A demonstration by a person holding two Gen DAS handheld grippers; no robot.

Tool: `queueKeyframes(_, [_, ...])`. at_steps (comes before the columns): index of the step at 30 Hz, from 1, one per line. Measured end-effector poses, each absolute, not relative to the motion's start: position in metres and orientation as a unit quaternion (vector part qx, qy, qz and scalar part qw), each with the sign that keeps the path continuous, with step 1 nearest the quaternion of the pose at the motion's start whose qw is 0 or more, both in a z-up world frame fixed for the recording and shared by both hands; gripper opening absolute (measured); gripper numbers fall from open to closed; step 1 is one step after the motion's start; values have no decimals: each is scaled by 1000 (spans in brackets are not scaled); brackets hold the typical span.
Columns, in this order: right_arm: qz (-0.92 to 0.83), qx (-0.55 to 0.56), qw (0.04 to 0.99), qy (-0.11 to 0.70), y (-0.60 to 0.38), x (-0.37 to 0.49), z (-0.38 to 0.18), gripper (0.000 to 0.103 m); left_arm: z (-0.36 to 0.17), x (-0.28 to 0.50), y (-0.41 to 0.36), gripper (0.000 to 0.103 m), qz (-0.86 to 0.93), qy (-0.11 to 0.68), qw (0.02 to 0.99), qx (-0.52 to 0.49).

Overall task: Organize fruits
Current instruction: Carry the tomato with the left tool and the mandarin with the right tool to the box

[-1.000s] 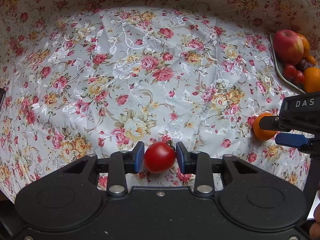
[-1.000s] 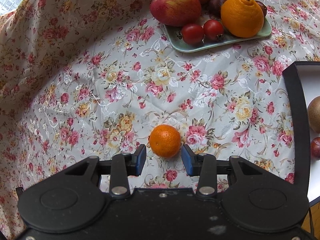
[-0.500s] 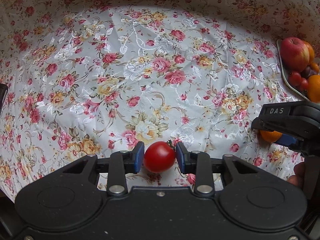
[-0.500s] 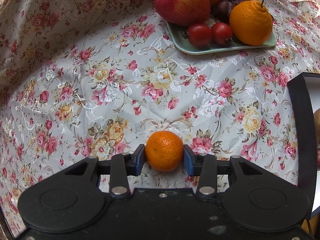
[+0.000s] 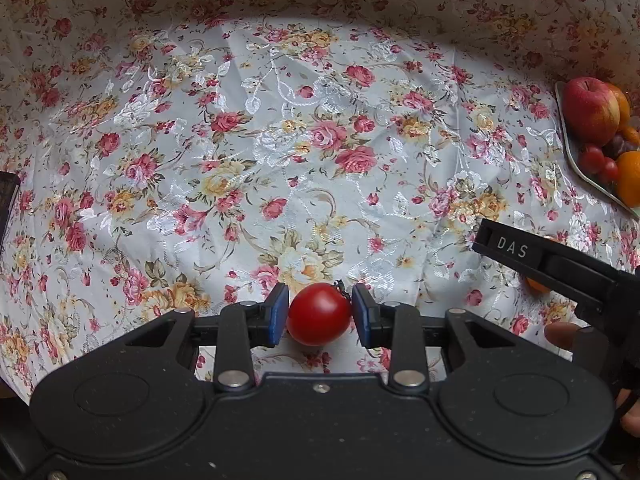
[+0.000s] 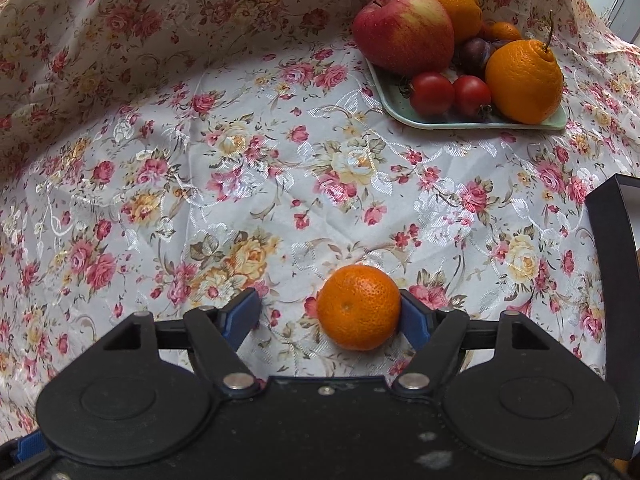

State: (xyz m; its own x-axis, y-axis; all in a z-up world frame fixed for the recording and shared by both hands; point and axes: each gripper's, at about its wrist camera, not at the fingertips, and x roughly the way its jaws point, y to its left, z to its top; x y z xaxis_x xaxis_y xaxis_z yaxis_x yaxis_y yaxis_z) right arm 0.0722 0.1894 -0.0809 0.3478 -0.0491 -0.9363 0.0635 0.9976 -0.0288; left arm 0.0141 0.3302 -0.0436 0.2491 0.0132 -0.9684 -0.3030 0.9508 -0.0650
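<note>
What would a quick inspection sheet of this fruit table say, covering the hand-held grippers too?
Surface: floral tablecloth, wrinkled, covers the whole table.
Job's things: cherry tomato; mandarin on the cloth; plate holding an apple, oranges, two tomatoes and a plum.
Clutter: black box at the right edge.
Grippers: left gripper closed on the cherry tomato; right gripper open, one finger touching the mandarin.
Cables: nothing seen.
Surroundings: the cloth is draped upward behind the table.
</note>
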Motion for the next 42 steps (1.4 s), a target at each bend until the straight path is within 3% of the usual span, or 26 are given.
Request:
queueKeyframes(7, [6, -22, 855, 518, 187, 52, -85, 89, -41, 13, 332, 43, 103, 601, 783, -122])
queueKeyframes(12, [24, -24, 871, 489, 181, 44, -85, 86, -34, 13, 332, 43, 101, 594, 788, -127])
queueKeyframes(15, [37, -23, 877, 479, 179, 39, -81, 72, -33, 13, 331, 43, 103, 591, 790, -124])
queueKeyframes(19, [49, -12, 875, 481, 174, 36, -74, 38, -32, 14, 332, 43, 104, 591, 790, -127])
queueKeyframes(31, [56, 72, 874, 478, 148, 31, -32, 37, -8, 21, 323, 43, 110, 566, 806, -133])
queueKeyframes(42, [-8, 163, 900, 404, 68, 17, 51, 37, 14, 37, 241, 43, 63, 545, 832, -85])
